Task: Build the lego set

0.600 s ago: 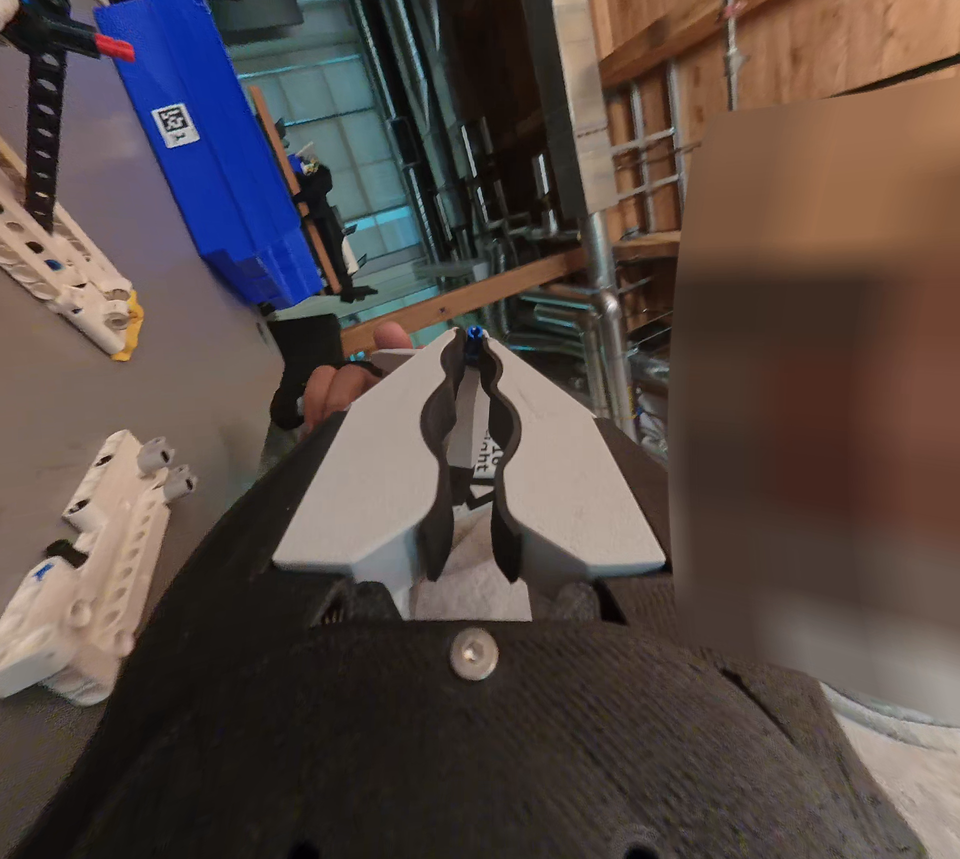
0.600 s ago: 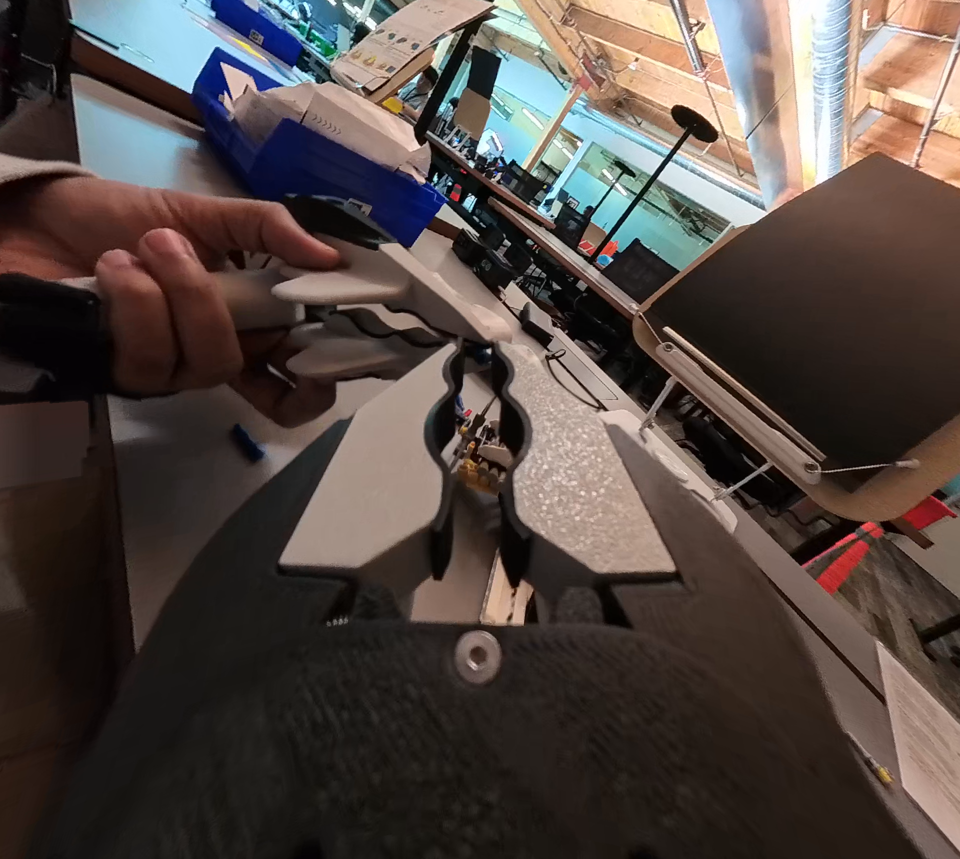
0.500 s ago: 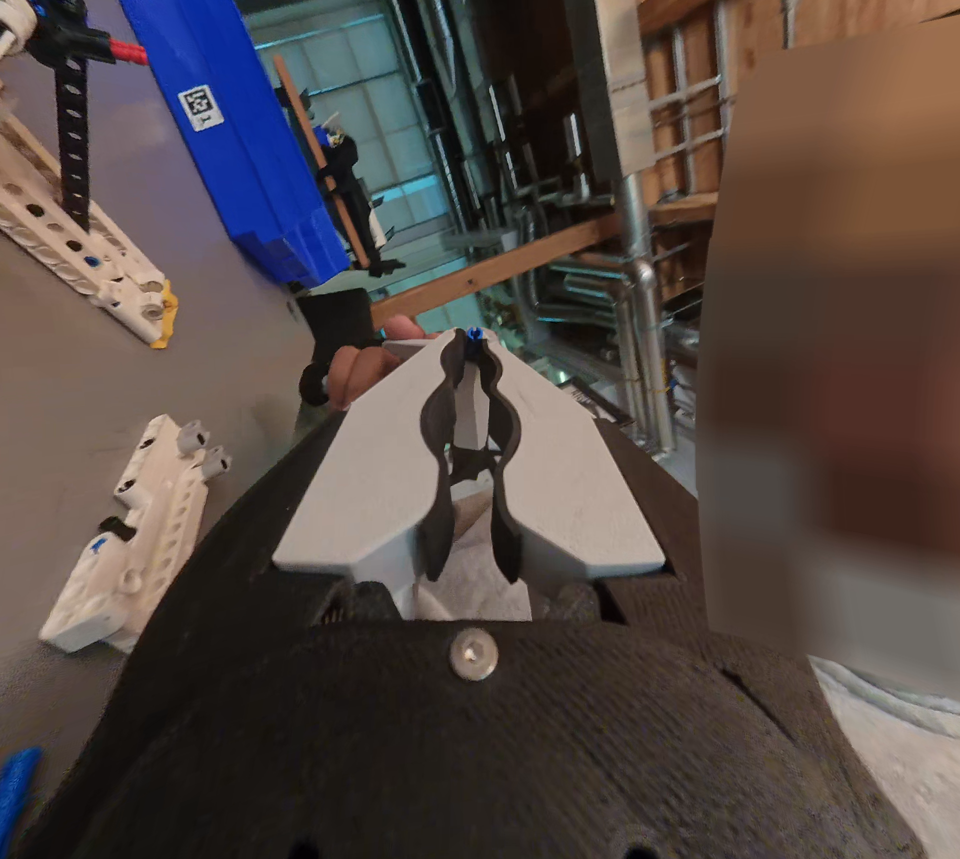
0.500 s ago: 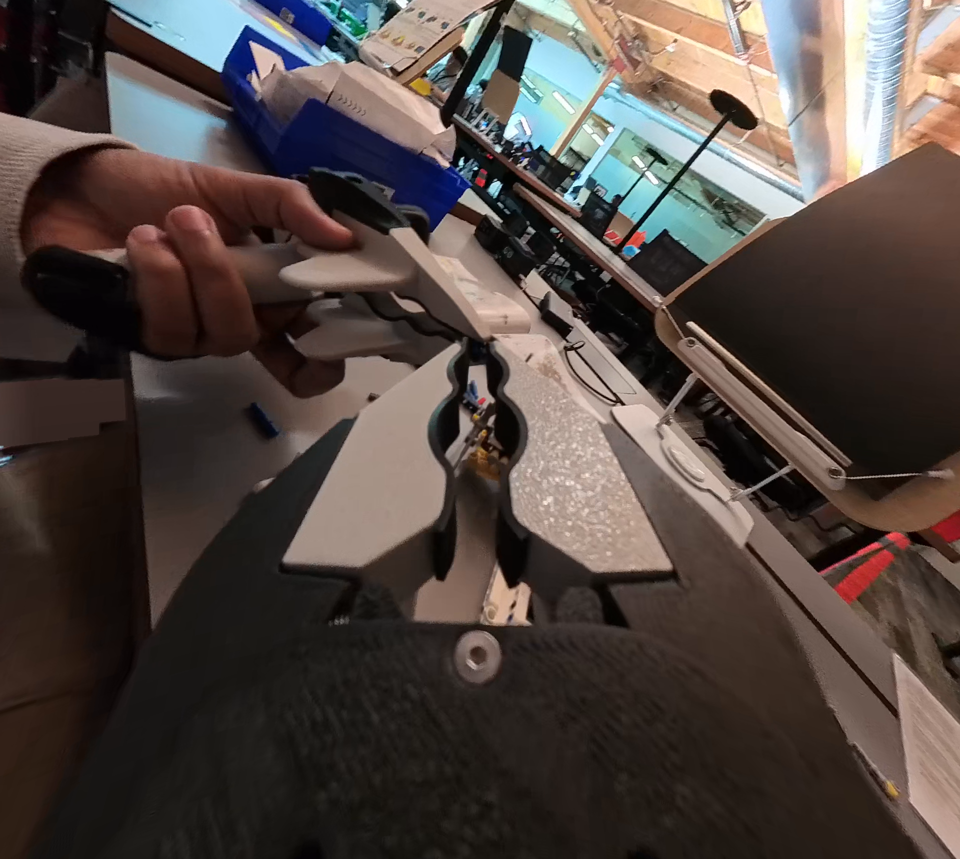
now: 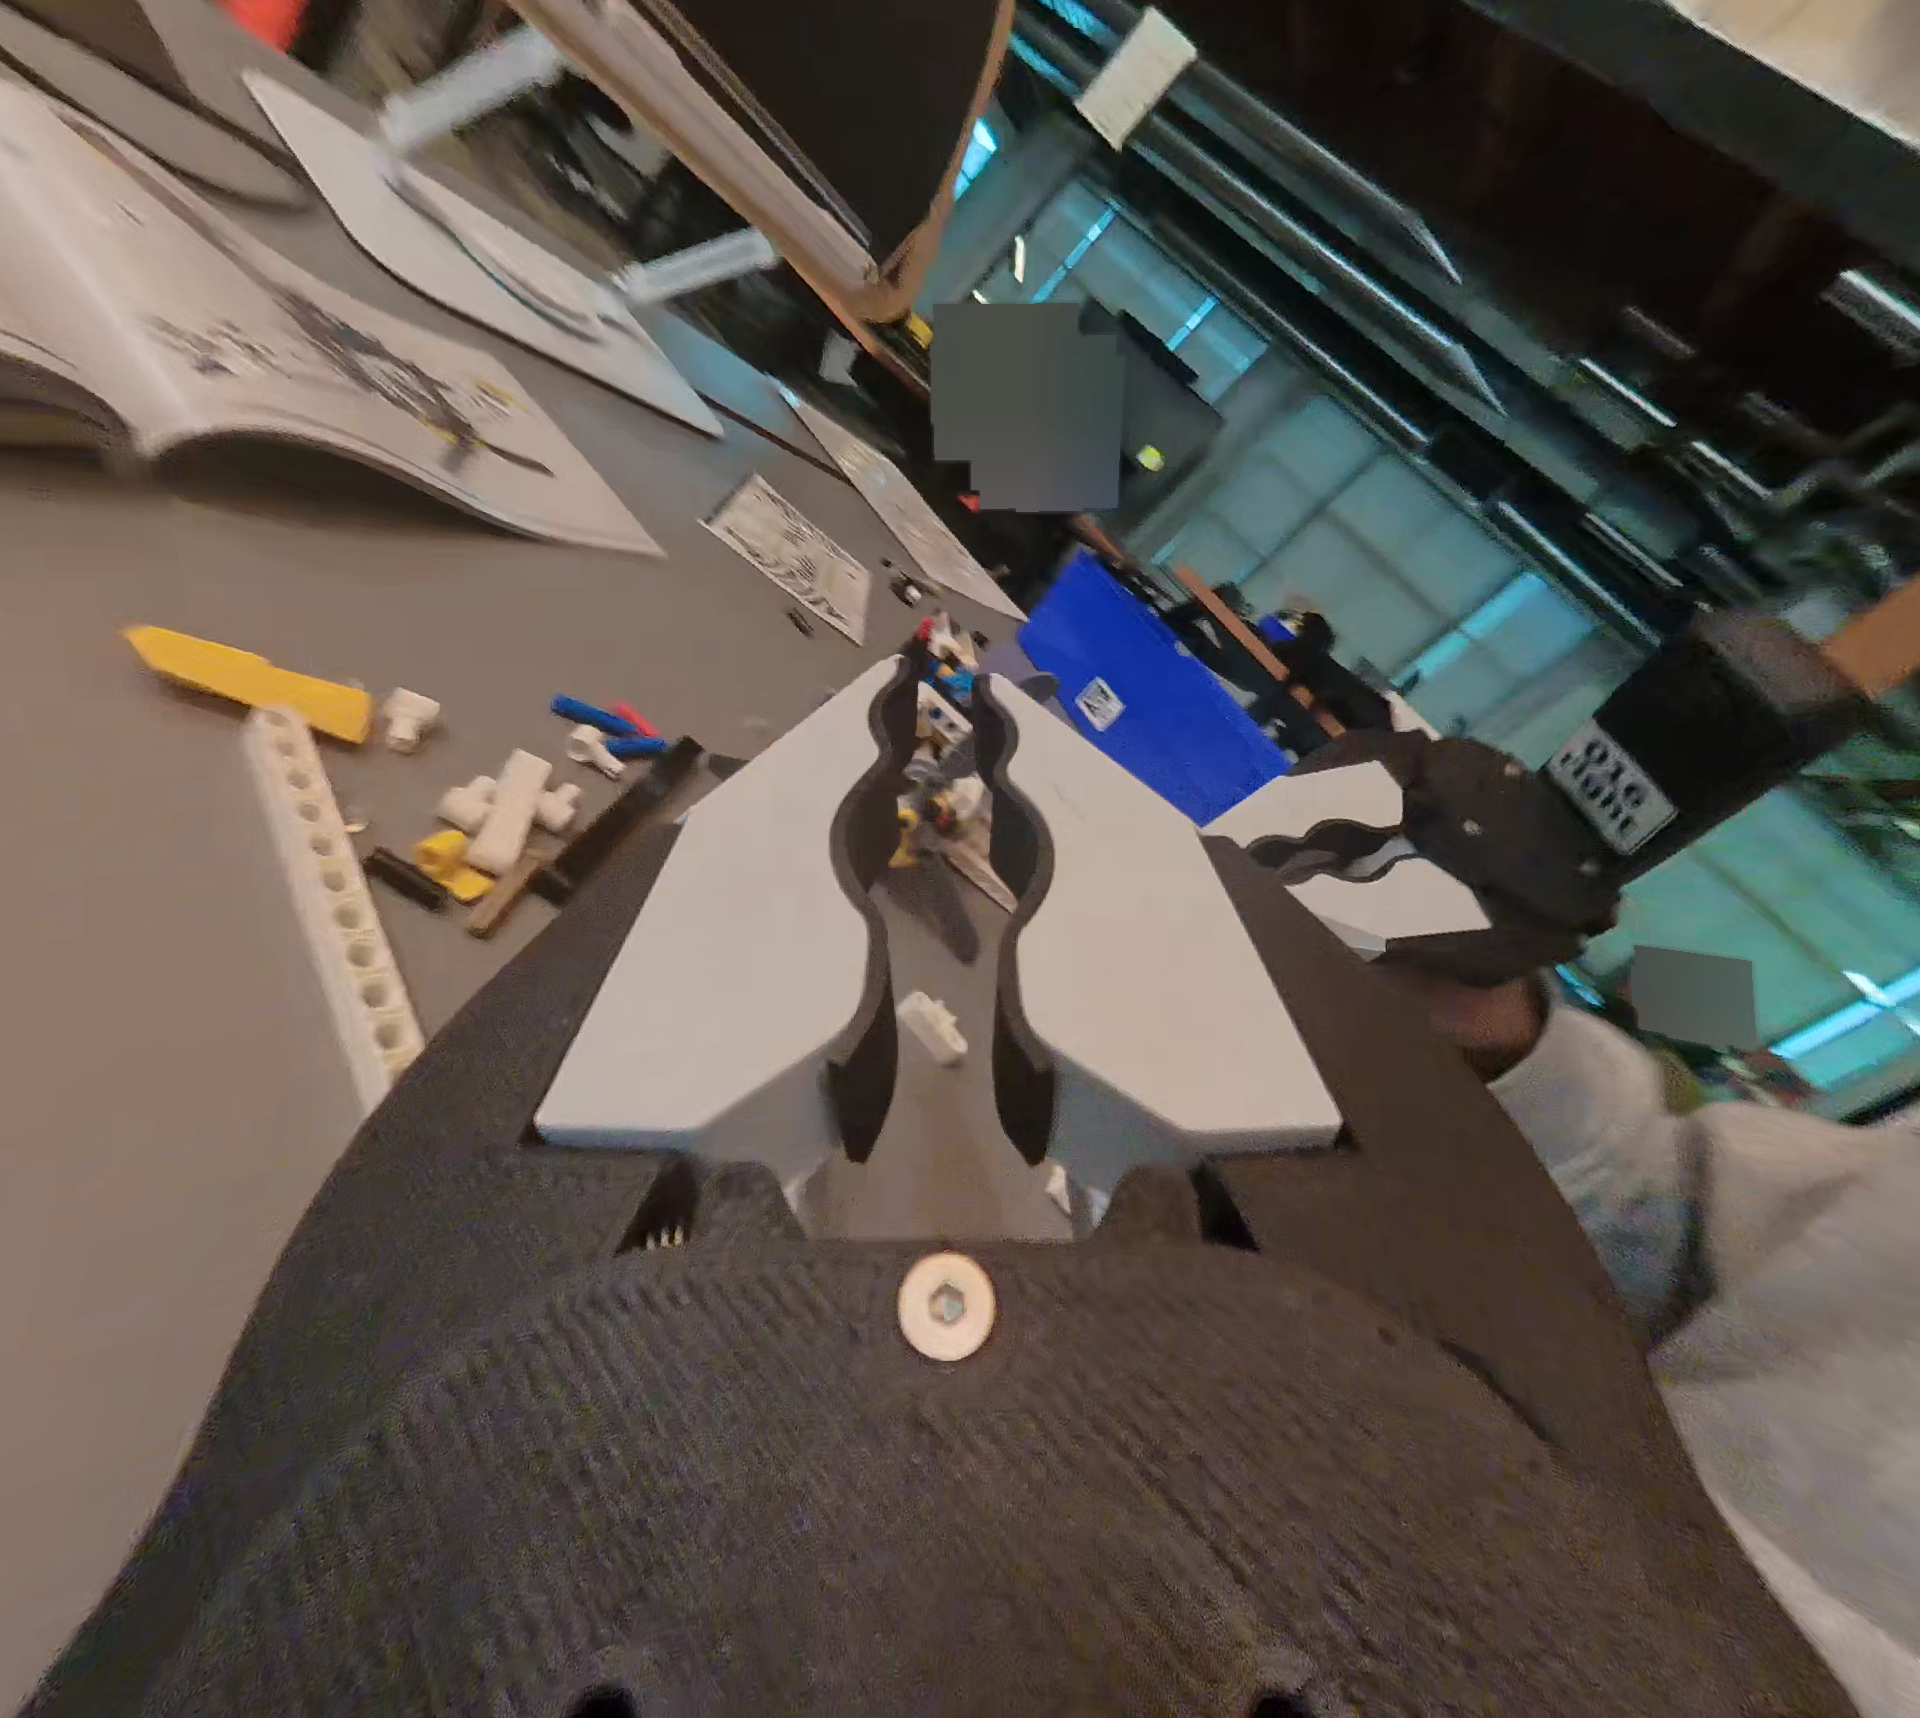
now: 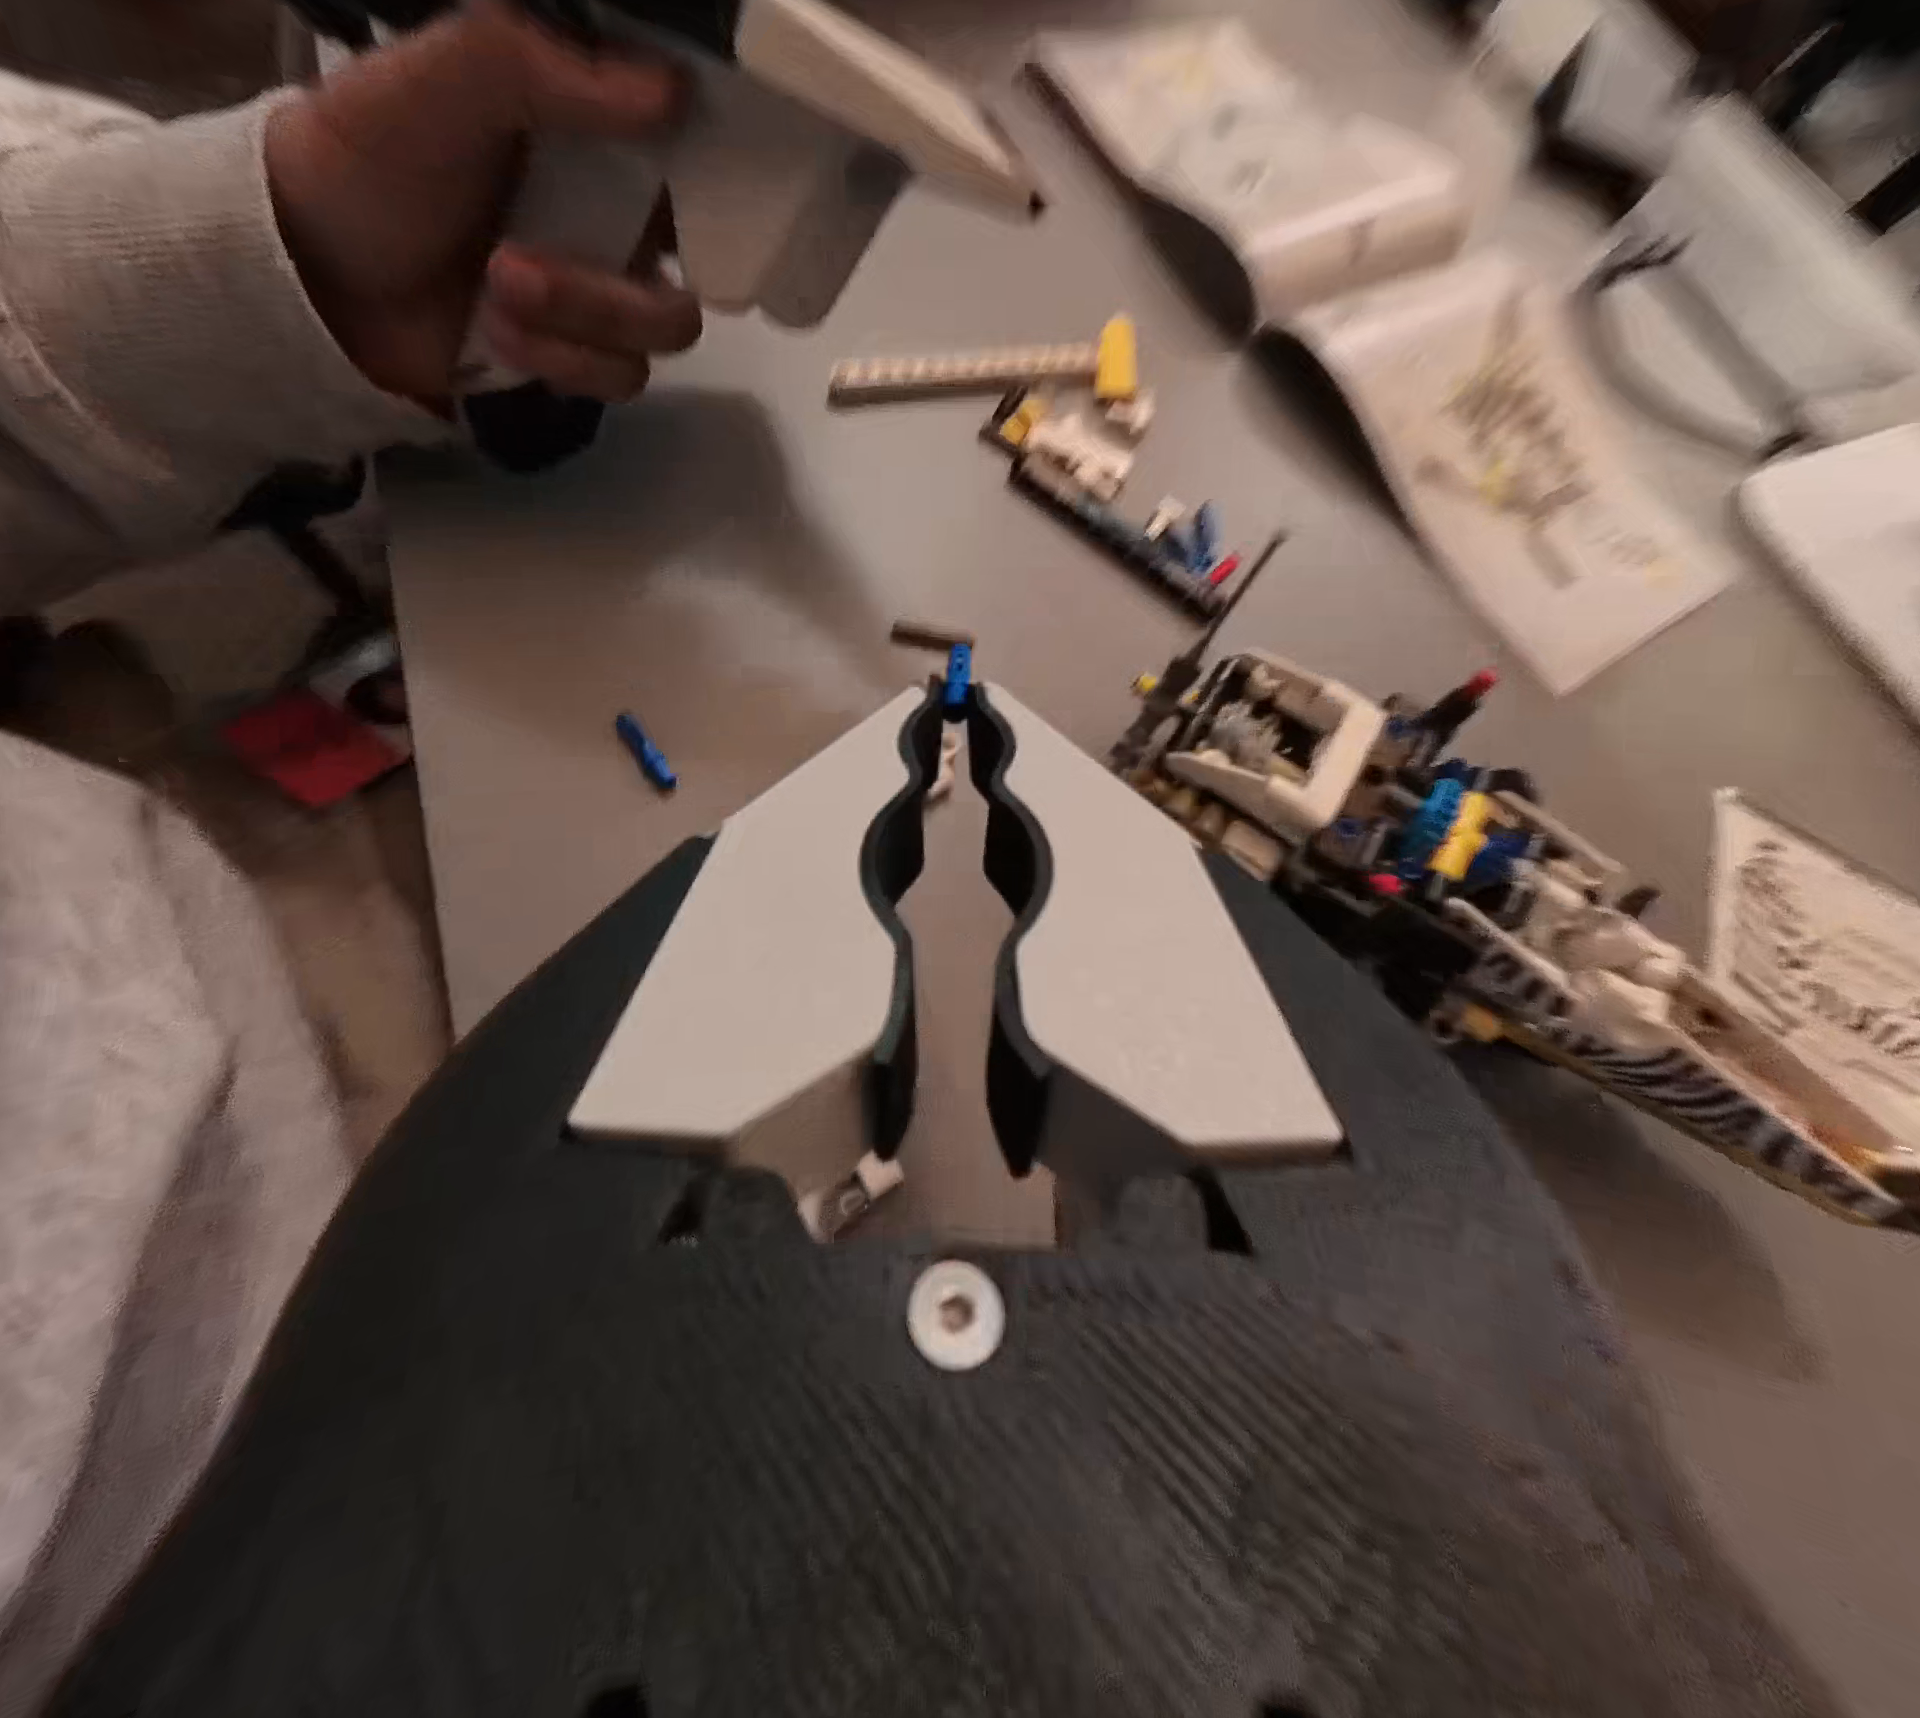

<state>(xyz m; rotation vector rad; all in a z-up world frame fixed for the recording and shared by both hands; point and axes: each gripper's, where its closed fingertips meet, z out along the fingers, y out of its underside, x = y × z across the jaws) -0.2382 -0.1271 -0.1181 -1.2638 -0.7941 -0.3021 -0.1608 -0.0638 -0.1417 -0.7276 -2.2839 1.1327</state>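
My right gripper (image 6: 958,700) is shut on a small blue pin (image 6: 958,681) at its tips and holds it above the grey table (image 6: 623,889). The partly built white, black and yellow lego model (image 6: 1351,795) lies just right of it. My left gripper (image 5: 945,676) has its jaws a little apart and empty; the model (image 5: 935,801) shows through the gap. In the right wrist view its fingers (image 6: 862,89) hang over the table at the upper left, held by a hand. Another blue pin (image 6: 644,752) lies loose on the table.
A long white beam (image 5: 332,889), a yellow piece (image 5: 249,676) and several small loose parts (image 5: 499,816) lie left of the left gripper. An open instruction booklet (image 6: 1507,421) lies behind them. A blue bin (image 5: 1132,702) stands at the back. The table's near edge (image 6: 416,837) is at left. The right gripper is farther from the yellow piece (image 5: 249,676), some 20 cm, than the left, some 15 cm. Look for it in the right wrist view (image 6: 1120,356) too.
The blue pin was in my left gripper's tips; now my right gripper holds it and the left jaws have parted. Both grippers have swung down to face the table.
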